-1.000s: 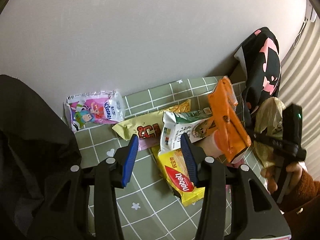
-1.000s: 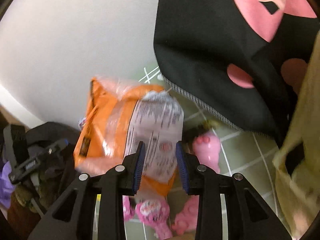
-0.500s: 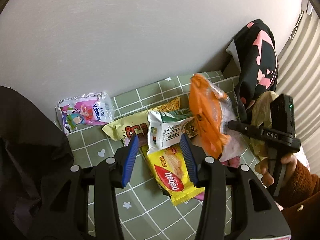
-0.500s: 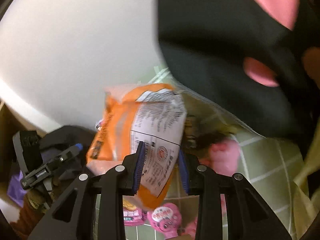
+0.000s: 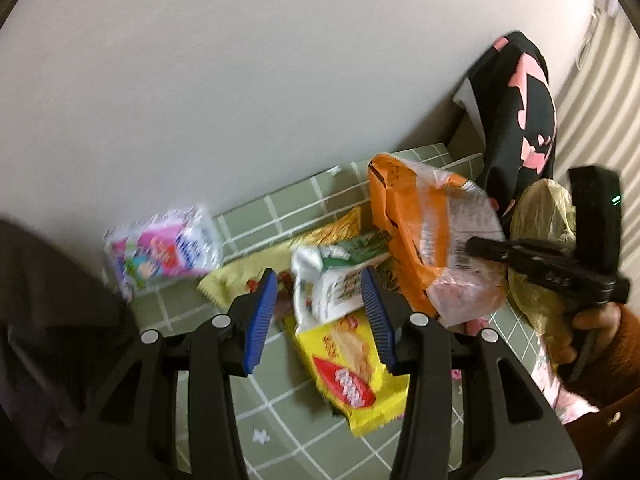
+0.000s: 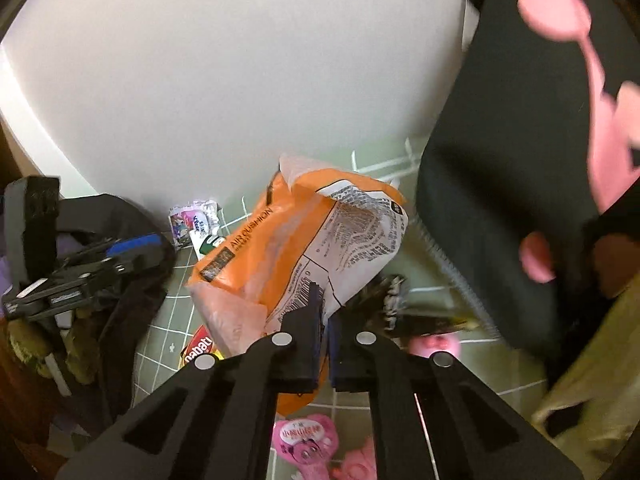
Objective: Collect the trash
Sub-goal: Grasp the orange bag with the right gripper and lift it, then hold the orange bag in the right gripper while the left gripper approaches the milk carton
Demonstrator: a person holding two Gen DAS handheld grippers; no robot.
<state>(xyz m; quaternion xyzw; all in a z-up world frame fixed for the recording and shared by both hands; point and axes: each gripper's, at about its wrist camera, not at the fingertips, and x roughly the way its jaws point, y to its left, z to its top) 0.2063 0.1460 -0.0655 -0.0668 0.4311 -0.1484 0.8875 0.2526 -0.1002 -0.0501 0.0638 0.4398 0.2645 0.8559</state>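
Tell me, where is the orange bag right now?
The orange bag is pinched in the right gripper, lifted above the green checked cloth, right of the white carton.

Your left gripper (image 5: 318,316) has black skeletal arms with triangular cut-outs, round silver screws and ribbed blue pads (image 5: 260,320). Your right gripper (image 6: 325,332) matches it. Your right hand (image 5: 588,334) shows bare skin under a rust-brown knit sleeve (image 5: 616,364).
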